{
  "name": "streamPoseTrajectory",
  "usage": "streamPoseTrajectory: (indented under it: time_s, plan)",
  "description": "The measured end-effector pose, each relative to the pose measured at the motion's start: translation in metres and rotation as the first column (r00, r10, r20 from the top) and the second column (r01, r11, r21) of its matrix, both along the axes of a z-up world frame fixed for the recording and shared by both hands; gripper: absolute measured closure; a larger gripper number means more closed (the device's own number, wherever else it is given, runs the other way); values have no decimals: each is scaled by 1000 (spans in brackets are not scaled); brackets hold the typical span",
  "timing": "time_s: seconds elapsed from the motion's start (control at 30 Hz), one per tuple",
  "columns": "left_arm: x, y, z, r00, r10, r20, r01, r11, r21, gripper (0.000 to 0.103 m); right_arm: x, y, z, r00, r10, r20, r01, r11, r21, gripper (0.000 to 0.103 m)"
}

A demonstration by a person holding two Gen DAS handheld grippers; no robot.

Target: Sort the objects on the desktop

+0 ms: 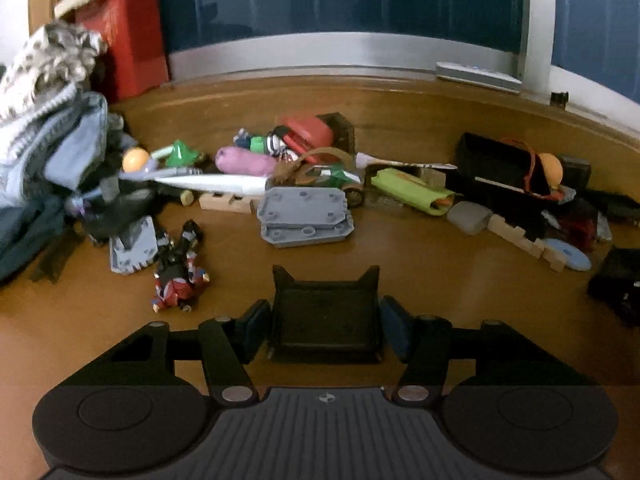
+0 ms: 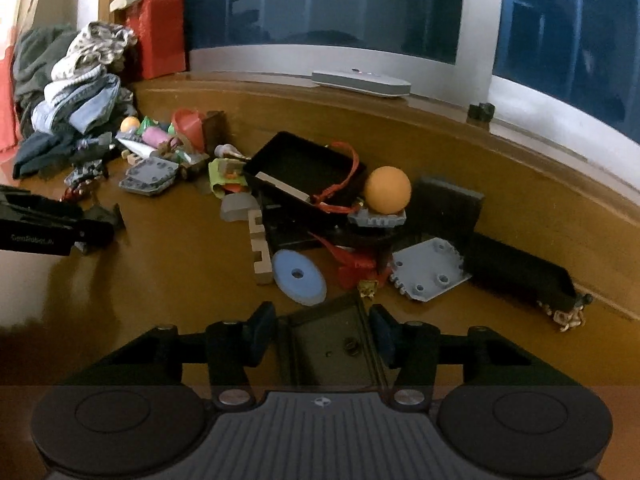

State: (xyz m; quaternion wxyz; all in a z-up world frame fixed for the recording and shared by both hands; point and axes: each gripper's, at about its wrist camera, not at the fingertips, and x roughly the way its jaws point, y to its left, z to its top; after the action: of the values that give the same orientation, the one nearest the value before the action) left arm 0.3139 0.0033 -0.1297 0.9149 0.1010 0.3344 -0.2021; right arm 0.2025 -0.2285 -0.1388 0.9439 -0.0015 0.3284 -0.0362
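Note:
My left gripper is shut on a small black square tray, low over the brown desk. My right gripper is shut on a dark shallow tray with its pads against both sides. Ahead of the left one lie stacked grey plates, a red robot figure, a pink tube and a green case. In front of the right one are a blue disc, a grey plate, a wooden block and an orange ball beside a black box.
A heap of clothes and a red box fill the back left corner. A grey remote lies on the window sill. A long black tray sits at the right. The left gripper's body shows at the right view's left edge.

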Motion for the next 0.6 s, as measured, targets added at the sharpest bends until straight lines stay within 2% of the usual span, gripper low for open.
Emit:
streamPoseTrajectory:
  time_s: [0.27, 0.6]
  plan:
    - [-9, -12, 22, 999, -43, 33, 43, 999, -6, 44, -19, -1, 23, 998, -36, 46, 35, 999, 19, 49]
    - [-20, -29, 53, 989, -114, 89, 115, 993, -8, 44, -52, -10, 53, 981, -154, 121, 145, 986, 81, 49]
